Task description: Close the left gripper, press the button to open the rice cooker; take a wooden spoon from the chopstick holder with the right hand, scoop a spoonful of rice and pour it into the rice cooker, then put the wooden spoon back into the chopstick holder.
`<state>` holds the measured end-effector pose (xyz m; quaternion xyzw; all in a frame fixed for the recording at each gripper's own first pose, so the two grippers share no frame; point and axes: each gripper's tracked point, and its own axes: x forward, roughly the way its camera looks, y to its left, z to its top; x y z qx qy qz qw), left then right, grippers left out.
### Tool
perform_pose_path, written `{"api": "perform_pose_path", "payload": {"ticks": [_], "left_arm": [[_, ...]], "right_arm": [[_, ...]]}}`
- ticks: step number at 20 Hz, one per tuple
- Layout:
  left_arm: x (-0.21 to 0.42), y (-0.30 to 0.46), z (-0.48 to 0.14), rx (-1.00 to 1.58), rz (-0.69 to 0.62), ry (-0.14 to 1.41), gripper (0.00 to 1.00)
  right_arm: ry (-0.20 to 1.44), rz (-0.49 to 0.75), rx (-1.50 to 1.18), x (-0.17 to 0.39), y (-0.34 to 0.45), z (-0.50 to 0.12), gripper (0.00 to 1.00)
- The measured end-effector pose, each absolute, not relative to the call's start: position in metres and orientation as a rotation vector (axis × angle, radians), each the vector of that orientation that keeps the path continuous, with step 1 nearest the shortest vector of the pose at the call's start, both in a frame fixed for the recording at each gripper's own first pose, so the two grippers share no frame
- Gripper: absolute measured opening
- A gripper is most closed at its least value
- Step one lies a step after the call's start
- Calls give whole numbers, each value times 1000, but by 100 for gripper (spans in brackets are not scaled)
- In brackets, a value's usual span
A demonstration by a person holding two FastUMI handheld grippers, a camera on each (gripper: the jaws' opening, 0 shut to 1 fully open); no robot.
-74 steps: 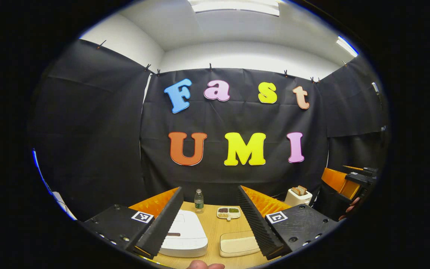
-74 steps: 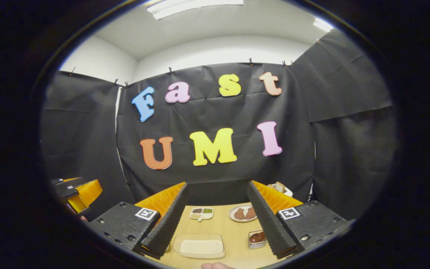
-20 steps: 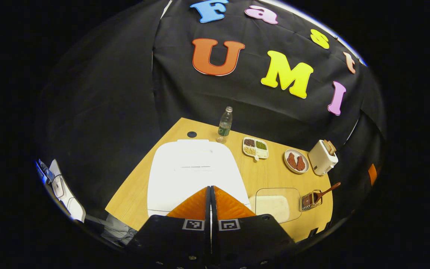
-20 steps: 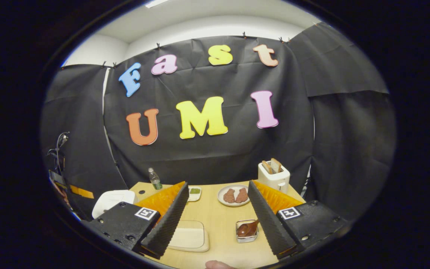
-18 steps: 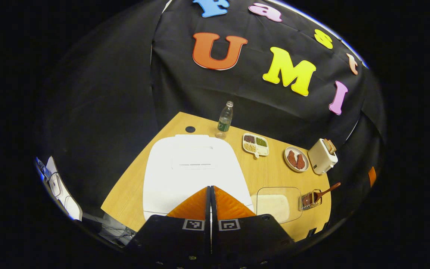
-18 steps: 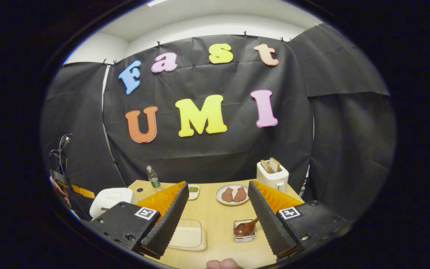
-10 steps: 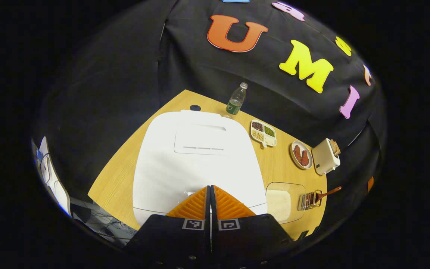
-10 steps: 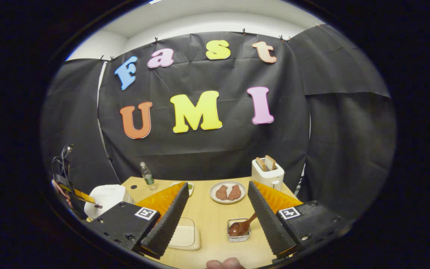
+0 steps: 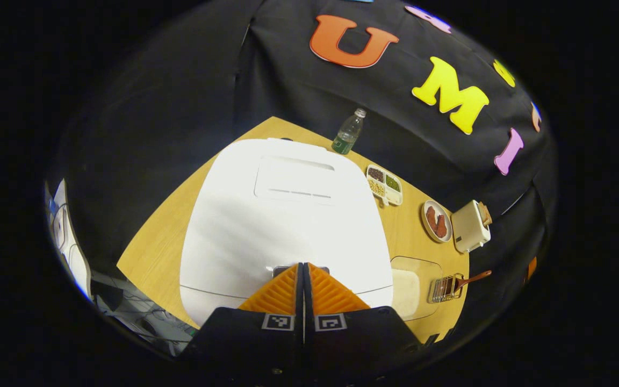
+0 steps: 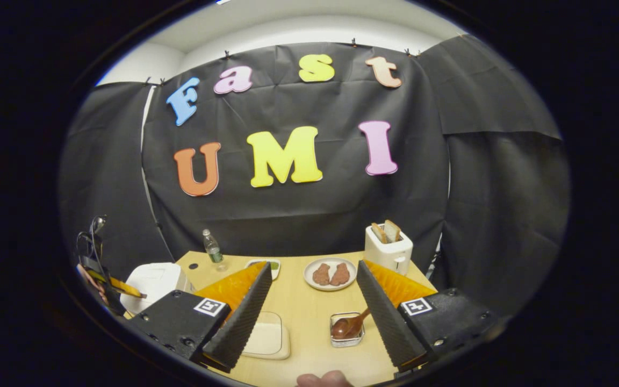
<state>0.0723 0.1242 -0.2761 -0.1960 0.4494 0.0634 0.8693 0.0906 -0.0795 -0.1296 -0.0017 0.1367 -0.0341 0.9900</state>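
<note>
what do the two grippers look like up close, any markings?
Left gripper: two wedge-shaped fingers with ribbed faces, set on blocky black housings with screw heads. Each housing carries a small square black-and-white fiducial tag. Right gripper: same build, ridged wedge fingers on black housings, one tag per side. No cables visible on either.

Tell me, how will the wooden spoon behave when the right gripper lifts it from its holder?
The wooden spoon looks rigid, so it should not bend. It leans loosely in the small chopstick holder, so it may swing, and that light holder could tip or drag along.
</note>
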Motion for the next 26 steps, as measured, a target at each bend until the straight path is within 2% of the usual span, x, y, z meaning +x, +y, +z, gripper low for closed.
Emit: {"api": "perform_pose_path", "payload": {"ticks": [4,7,12,17,21,22,23,25,26], "left_arm": [[70,123,-281,-437,111,960,1],[72,125,-274,-437,126,918,1],[94,126,-216,-438,146,690,1],[125,137,-148,-336,150,463,2],[137,129,-121,-298,124,408,17],[135,126,-113,-269,121,385,25],[134,124,-102,-226,115,349,28],[125,116,-86,-151,103,298,45],[119,114,-79,-123,102,276,67]], "right_arm": [[281,-48,25,88,-68,-137,100],[286,-20,24,84,-58,-135,100],[213,-39,-9,74,-72,-104,100],[147,-70,-35,66,-86,-74,98],[130,-76,-32,59,-87,-64,100],[122,-67,-30,57,-84,-60,99],[110,-70,-33,56,-83,-55,99],[100,-74,-32,52,-86,-53,100],[104,-71,-25,50,-85,-53,100]]}}
